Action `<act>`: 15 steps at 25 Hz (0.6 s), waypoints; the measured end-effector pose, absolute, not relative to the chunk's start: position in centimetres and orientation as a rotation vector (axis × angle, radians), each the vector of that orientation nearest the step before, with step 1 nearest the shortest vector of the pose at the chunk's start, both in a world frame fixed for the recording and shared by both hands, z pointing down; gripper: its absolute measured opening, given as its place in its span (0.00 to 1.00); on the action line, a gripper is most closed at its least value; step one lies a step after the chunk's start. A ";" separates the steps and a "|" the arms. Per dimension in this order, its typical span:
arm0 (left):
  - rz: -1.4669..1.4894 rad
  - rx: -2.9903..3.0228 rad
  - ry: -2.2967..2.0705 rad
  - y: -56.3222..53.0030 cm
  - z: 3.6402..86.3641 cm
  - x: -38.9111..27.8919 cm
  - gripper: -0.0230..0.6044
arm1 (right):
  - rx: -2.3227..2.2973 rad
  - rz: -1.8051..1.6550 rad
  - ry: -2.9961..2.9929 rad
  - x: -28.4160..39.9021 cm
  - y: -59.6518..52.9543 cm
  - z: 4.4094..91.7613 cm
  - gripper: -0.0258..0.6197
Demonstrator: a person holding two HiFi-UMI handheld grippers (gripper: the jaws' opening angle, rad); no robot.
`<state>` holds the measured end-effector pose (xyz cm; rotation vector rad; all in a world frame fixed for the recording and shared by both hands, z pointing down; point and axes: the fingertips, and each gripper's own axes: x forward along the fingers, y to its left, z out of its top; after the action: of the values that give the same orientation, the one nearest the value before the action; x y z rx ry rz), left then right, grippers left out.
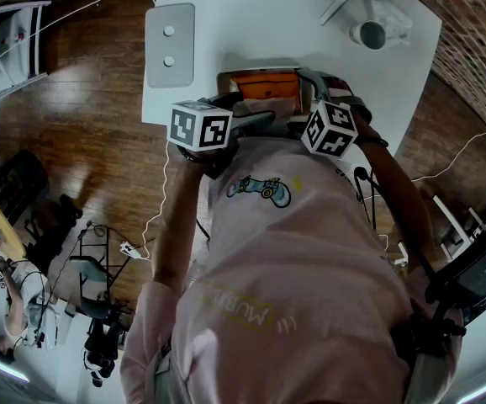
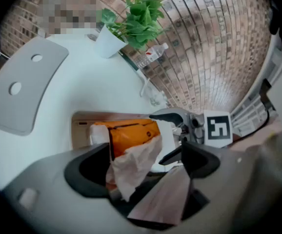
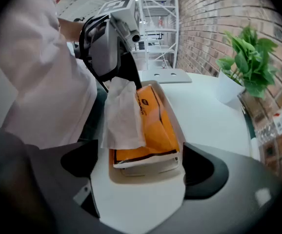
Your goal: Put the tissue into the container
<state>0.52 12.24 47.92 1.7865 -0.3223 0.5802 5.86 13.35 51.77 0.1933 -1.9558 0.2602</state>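
An orange tissue pack (image 1: pixel 264 87) lies in a shallow beige container (image 2: pixel 80 130) at the near edge of the white table. A crumpled white tissue (image 2: pixel 136 165) sticks up out of the pack. My left gripper (image 2: pixel 148 168) is open, and the tissue stands between its wide jaws, closer to the left one, with no pad pressing on it. In the right gripper view the tissue (image 3: pixel 124 116) droops over the pack (image 3: pixel 155 126) just under the left gripper (image 3: pixel 121 77). My right gripper (image 3: pixel 141 165) is open at the container's (image 3: pixel 146 173) end, holding nothing.
A grey pad with two white dots (image 1: pixel 170 45) lies at the table's left. A potted plant (image 2: pixel 109 40) and a water bottle (image 2: pixel 151 55) stand at the far side by the brick wall. The person's body is tight against the table's near edge.
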 end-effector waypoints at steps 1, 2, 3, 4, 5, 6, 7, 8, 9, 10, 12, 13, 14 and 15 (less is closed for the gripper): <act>0.575 1.783 -0.328 12.0 47.9 0.3 0.75 | 0.151 0.236 -1.932 5.7 13.4 52.0 0.85; 0.567 1.776 -0.336 11.8 47.9 0.2 0.74 | 0.110 0.212 -1.908 5.6 13.4 52.2 0.83; 0.553 1.763 -0.348 11.6 48.0 0.0 0.73 | 0.073 0.189 -1.883 5.6 13.4 52.5 0.83; 0.535 1.742 -0.365 11.3 48.0 -0.1 0.72 | 0.040 0.167 -1.857 5.6 13.4 52.7 0.80; 0.516 1.717 -0.386 11.0 48.1 -0.2 0.71 | 0.011 0.149 -1.833 5.6 13.3 53.0 0.79; 0.499 1.690 -0.414 10.8 48.1 -0.3 0.71 | -0.012 0.137 -1.814 5.5 13.3 53.1 0.79; 0.483 1.662 -0.455 10.5 48.1 -0.5 0.71 | -0.027 0.127 -1.801 5.5 13.3 53.2 0.80; 0.466 1.638 -0.506 10.1 47.8 -0.9 0.72 | -0.036 0.119 -1.791 5.4 13.2 53.3 0.80; 0.450 1.618 -0.565 9.7 47.5 -1.4 0.73 | -0.043 0.115 -1.781 5.4 13.2 53.5 0.80; 0.437 1.606 -0.625 9.2 47.3 -1.9 0.73 | -0.049 0.117 -1.774 5.5 13.4 53.7 0.80; 0.434 1.592 -0.700 8.7 47.5 -2.4 0.74 | -0.057 0.134 -1.774 5.4 13.6 54.0 0.80; 0.443 1.584 -0.702 8.7 47.8 -2.4 0.73 | -0.056 0.140 -1.778 5.4 13.7 54.1 0.80; 0.457 1.572 -0.694 8.9 48.2 -2.2 0.73 | -0.053 0.144 -1.779 5.4 13.6 54.0 0.80; 0.476 1.558 -0.689 9.0 48.6 -2.1 0.73 | -0.050 0.147 -1.778 5.4 13.6 54.0 0.80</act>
<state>-2.05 9.02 48.58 1.5581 -0.6891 0.4762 5.42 13.62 53.98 -0.0499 -1.7780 0.1468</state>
